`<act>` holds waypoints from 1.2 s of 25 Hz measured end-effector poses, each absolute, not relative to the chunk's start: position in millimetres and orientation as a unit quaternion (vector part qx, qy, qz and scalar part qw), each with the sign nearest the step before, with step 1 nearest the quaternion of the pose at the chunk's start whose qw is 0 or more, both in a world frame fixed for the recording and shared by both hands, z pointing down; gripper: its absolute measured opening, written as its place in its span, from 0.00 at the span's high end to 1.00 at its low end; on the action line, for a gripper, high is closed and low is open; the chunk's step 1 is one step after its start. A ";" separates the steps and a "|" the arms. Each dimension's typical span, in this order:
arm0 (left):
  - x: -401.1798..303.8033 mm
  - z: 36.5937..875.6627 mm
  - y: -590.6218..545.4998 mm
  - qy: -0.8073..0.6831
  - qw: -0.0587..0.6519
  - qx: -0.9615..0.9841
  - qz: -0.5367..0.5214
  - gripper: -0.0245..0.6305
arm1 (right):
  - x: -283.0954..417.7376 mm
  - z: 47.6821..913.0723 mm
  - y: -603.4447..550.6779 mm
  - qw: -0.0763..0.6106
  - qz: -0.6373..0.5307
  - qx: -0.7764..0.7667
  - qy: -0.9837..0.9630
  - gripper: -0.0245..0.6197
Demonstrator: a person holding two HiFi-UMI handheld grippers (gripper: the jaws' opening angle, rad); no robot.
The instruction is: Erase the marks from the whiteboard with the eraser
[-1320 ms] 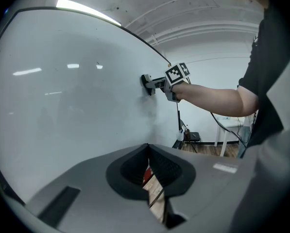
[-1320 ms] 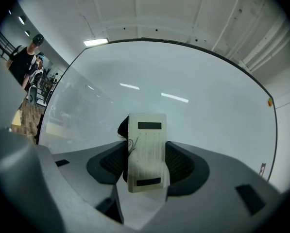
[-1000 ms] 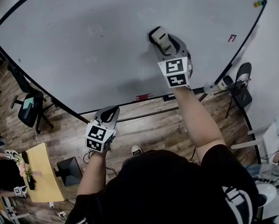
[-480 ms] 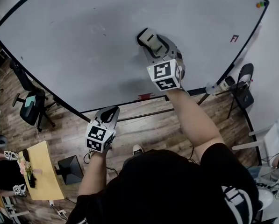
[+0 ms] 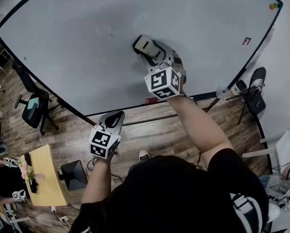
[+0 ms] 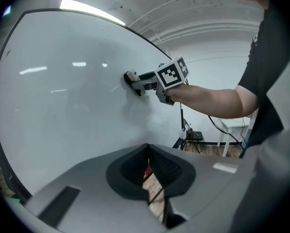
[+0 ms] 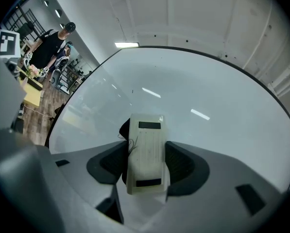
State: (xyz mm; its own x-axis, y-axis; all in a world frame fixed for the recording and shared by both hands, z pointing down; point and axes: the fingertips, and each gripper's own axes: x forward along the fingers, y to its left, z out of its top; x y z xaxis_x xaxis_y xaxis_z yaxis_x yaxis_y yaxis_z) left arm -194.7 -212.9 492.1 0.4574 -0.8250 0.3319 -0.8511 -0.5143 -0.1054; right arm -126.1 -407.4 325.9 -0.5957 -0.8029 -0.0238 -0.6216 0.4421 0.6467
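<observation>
On whiteboard, well clear of its edges, right tongs clamp eraser; left tongs closed, empty

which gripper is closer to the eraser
Right. The right gripper is clamped on the eraser against the whiteboard; the left gripper hangs shut below the board's lower edge, well apart.

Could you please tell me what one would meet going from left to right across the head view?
Black office chair → left gripper → eraser → red mark → coloured magnets.
</observation>
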 end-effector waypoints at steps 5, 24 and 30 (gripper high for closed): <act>-196.0 492.6 -213.2 -0.493 0.038 0.852 0.172 0.95 | -126.9 326.6 -406.2 0.145 -0.316 0.422 -0.838 0.60; -175.5 485.4 -222.2 -0.476 0.028 0.860 0.180 0.94 | -81.2 318.3 -422.0 0.153 -0.298 0.440 -0.833 0.60; -158.5 480.0 -229.2 -0.463 0.020 0.867 0.181 0.95 | -47.6 314.2 -432.3 0.155 -0.288 0.458 -0.827 0.60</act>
State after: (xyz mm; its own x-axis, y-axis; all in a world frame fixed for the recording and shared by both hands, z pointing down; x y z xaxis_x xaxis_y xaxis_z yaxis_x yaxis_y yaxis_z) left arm -158.5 -229.2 480.0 0.5048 -0.7965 0.3328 -0.8107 -0.5699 -0.1342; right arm -47.6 -432.3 314.2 -0.5318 -0.8469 -0.0072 -0.6684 0.4145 0.6176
